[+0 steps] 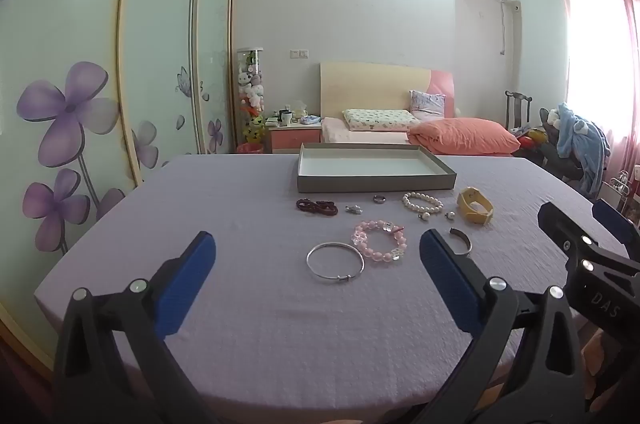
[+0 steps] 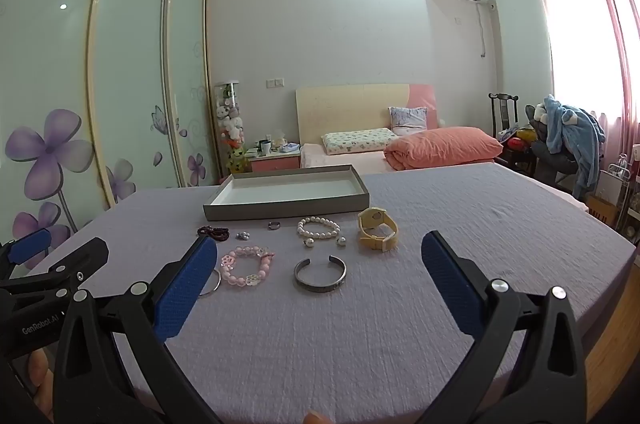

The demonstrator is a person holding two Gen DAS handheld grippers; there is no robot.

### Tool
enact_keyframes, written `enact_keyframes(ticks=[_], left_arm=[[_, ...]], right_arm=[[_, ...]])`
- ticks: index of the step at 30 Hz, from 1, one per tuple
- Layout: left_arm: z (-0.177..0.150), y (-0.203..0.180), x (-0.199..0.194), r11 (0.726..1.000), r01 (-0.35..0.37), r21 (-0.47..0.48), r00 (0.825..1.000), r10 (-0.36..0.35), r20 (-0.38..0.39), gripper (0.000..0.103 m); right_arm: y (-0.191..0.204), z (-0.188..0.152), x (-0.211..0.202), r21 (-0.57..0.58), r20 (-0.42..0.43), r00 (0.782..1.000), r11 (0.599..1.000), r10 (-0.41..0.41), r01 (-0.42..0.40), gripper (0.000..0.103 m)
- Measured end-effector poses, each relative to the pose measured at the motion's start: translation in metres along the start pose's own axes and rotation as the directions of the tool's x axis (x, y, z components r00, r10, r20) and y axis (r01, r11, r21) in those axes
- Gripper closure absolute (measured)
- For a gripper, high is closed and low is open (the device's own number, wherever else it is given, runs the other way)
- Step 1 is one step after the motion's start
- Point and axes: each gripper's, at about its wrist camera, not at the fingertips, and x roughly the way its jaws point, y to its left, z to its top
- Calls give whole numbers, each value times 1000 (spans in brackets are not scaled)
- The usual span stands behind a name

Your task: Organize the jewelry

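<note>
Hovering above the near edge of the lilac-covered table [image 2: 400, 364], the left gripper [image 1: 318, 276] and right gripper [image 2: 320, 280] both stand spread wide with nothing between their blue pads; no piece is held yet. Nearest the grippers, toward the middle of the cloth, lie three bangles side by side: a thin silver bangle [image 1: 335, 261], a pink bead bracelet [image 1: 380, 239] just beside it and apparently touching it, and an open metal cuff [image 2: 320, 274] a little apart on the right. Judged by look, the silver bangle is stiff, light and slick, best pinched across its wire rim; the cuff is rigid and offers a flat band for the pads; the pink beads are likely strung on elastic, so they should sag and roll unless taken across two or three beads. Farther on, in a loose row, sit a dark red bead string [image 1: 317, 207], a small silver charm [image 1: 354, 210], a ring [image 1: 379, 199], a pearl bracelet [image 1: 422, 202] with two loose round studs [image 2: 325, 242] near it, and a yellow watch [image 1: 475, 211], bulkier and easy to grip by its strap. The ring and studs look tiny and prone to slipping. Beyond the row, toward the far edge, an empty shallow grey tray [image 1: 376, 183] awaits the pieces.
</note>
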Motion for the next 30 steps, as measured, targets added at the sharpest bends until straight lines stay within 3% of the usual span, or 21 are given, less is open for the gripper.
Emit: enact_keyframes(ticks=[30], left_arm=[[4, -3, -1, 1000, -1, 1, 1000, 1, 5, 4]], right_arm=[[2, 3, 0, -6, -4, 1000, 1000, -1, 1, 2]])
